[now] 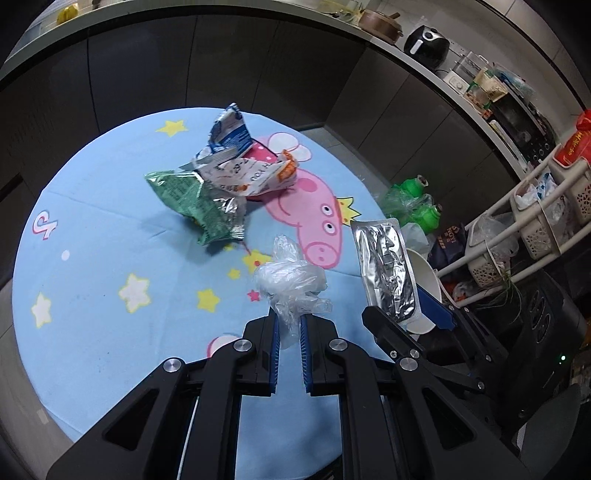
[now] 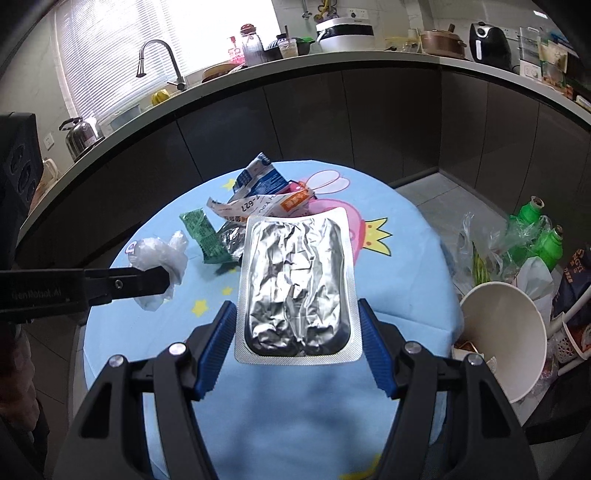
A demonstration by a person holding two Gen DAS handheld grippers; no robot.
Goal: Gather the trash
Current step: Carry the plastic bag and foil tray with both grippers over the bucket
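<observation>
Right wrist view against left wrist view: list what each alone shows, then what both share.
Only the right wrist view: faucet, kettle, window blinds.
Only the left wrist view: white basket rack.
Both: left gripper pinching clear plastic, right gripper gripping the foil tray, green wrapper on the blue tablecloth.

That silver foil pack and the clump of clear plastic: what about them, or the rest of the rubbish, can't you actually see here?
- Foil pack: printed face turned away in both views.
- Plastic clump: its lower end is hidden between the left gripper fingers.
- Right gripper: whether its blue pads press the pack's edges is unclear.
- Green wrapper: print too small to read.
- Paper cup: its base is cut off behind the right finger.
</observation>
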